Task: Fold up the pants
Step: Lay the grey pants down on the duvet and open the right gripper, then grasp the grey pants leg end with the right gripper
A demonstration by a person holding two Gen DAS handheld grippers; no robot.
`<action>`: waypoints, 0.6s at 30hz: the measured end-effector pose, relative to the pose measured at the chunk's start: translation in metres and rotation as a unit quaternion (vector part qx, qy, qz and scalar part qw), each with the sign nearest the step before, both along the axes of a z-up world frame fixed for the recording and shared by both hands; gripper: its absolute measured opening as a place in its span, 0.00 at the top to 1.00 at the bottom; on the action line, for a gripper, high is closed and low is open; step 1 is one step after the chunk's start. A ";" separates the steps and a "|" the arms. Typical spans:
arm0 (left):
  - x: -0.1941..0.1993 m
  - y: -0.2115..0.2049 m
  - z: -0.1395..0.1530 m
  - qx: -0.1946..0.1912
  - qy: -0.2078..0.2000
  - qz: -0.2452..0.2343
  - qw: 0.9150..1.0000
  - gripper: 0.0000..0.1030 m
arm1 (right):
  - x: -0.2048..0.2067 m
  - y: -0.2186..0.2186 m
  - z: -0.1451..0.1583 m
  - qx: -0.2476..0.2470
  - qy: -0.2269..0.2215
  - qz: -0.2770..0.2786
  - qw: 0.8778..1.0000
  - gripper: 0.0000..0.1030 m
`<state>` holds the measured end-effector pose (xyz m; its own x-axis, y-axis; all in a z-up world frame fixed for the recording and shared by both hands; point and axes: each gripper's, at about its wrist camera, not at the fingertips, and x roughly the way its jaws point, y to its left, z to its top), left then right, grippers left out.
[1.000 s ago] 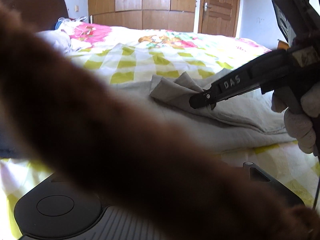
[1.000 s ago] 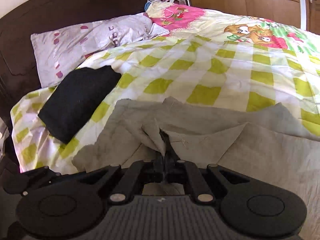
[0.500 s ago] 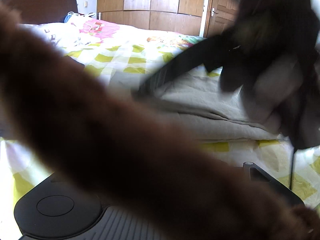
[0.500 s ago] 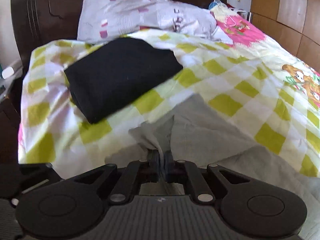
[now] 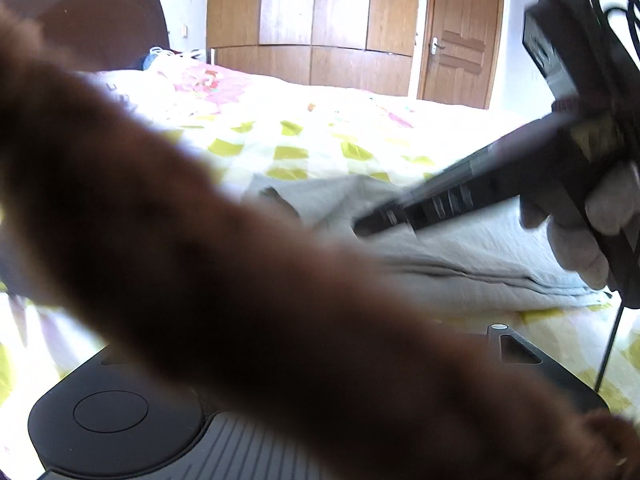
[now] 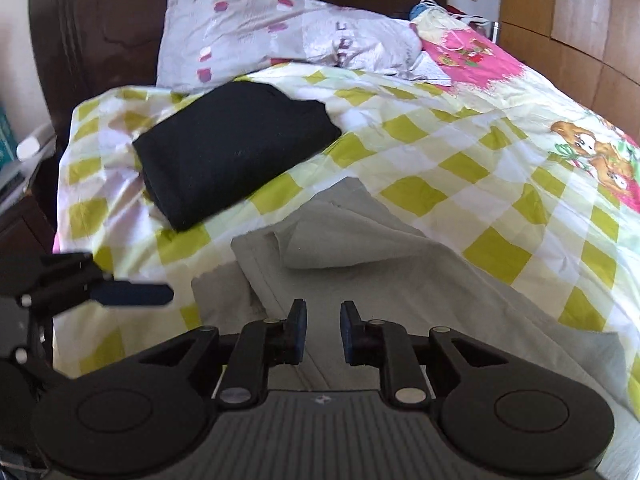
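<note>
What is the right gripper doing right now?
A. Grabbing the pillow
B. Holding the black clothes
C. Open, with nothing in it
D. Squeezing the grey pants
C: the right gripper has its fingers spread apart with an empty gap, just above the grey pants; the black clothes lie apart on the bed.

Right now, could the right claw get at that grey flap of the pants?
Probably yes. The right claw is open just above the grey pants, and nothing lies between it and the folded flap ahead.
</note>
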<state>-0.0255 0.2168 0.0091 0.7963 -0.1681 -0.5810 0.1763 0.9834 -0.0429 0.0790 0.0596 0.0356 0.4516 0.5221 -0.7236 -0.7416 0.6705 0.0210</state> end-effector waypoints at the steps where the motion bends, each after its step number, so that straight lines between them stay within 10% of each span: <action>1: 0.002 0.000 0.000 0.007 -0.001 0.002 1.000 0.32 | -0.003 0.002 -0.002 -0.009 -0.002 0.017 1.000 0.63; 18: -0.003 -0.003 0.009 0.042 0.006 0.002 0.999 0.32 | -0.034 0.001 -0.028 -0.099 -0.079 0.072 0.989 0.57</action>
